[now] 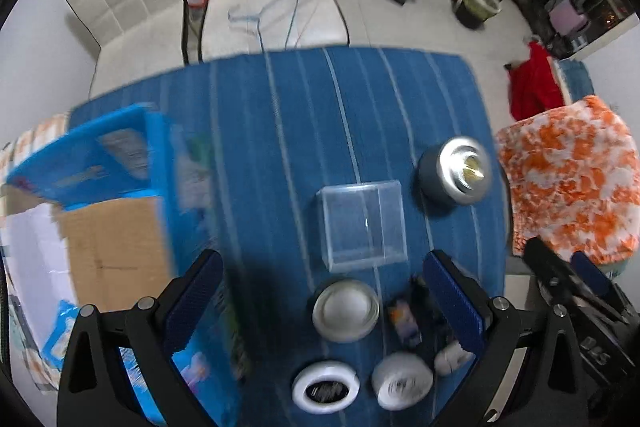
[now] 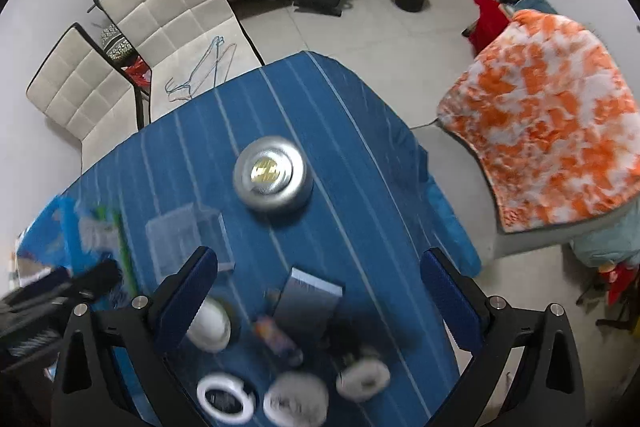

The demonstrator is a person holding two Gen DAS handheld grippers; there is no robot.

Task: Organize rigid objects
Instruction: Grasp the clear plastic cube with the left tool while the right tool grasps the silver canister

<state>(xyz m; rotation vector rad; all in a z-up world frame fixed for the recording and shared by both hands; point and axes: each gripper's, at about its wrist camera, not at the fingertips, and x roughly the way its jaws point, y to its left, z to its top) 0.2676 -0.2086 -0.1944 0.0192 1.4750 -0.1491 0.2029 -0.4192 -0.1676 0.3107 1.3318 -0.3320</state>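
Observation:
On the blue striped tablecloth (image 1: pixel 304 107) stand a clear plastic box (image 1: pixel 362 223), a silver round tin with a gold centre (image 1: pixel 460 173), a white round lid (image 1: pixel 346 309), a white ring (image 1: pixel 326 389), a white roll (image 1: pixel 402 379) and a small printed packet (image 1: pixel 404 319). My left gripper (image 1: pixel 324 307) is open and empty above them. My right gripper (image 2: pixel 320 307) is open and empty over a grey flat box (image 2: pixel 308 301), the packet (image 2: pixel 276 339) and white rolls (image 2: pixel 362 377). The tin (image 2: pixel 272 179) lies ahead.
An open blue carton with a cardboard inside (image 1: pixel 112 227) stands at the table's left. The right gripper (image 1: pixel 580 299) shows at the left view's right edge. White chairs (image 2: pixel 168 11) stand behind the table. An orange-white blanket (image 2: pixel 552 131) lies to the right.

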